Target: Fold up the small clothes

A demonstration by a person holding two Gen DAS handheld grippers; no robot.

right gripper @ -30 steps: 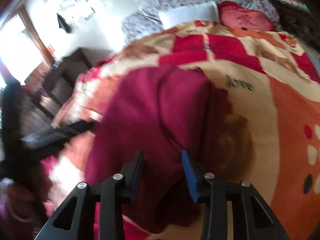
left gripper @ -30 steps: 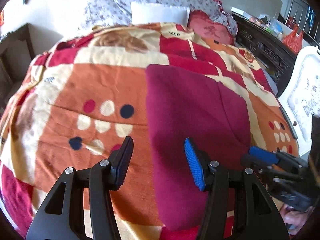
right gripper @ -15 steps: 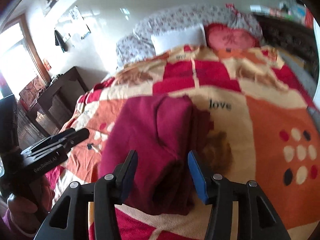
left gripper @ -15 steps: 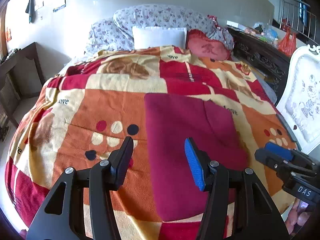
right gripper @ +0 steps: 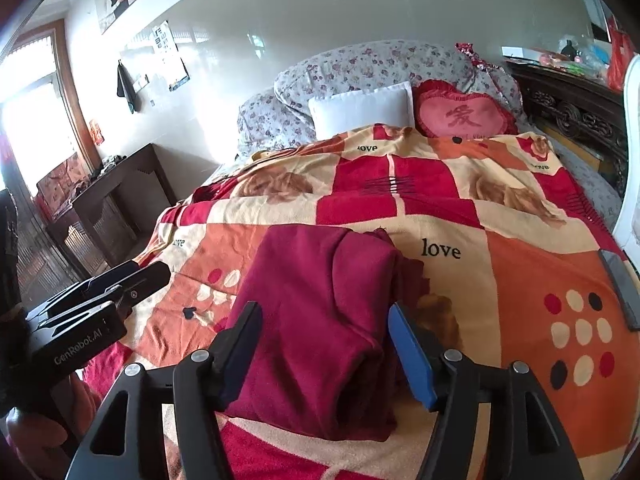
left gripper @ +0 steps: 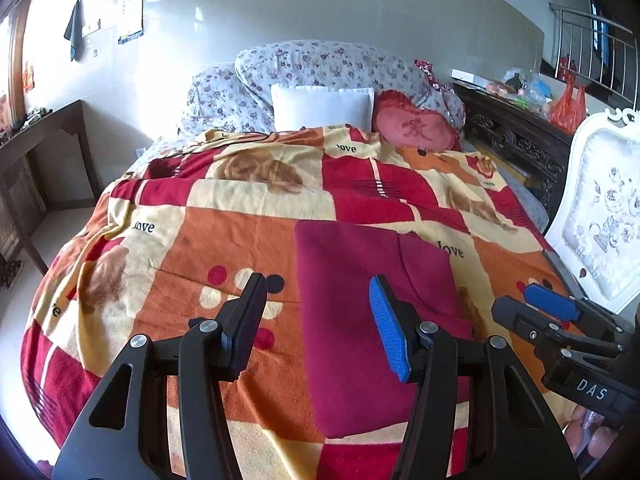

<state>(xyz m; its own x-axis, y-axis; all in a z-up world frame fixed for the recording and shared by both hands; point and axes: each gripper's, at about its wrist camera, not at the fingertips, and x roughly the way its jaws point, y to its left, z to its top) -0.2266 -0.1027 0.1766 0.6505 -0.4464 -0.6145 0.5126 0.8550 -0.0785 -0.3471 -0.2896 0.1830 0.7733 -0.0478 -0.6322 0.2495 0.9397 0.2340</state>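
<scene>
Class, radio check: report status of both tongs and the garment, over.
Left tongs open, empty. Right tongs open, empty. Maroon garment lies folded on blanket, untouched. Nothing in the way.

folded garment [left gripper: 368, 320] on blanket [left gripper: 224, 240] near bed foot, pillows [left gripper: 320, 108] behind at head, chair [left gripper: 600, 216] right of bed
</scene>
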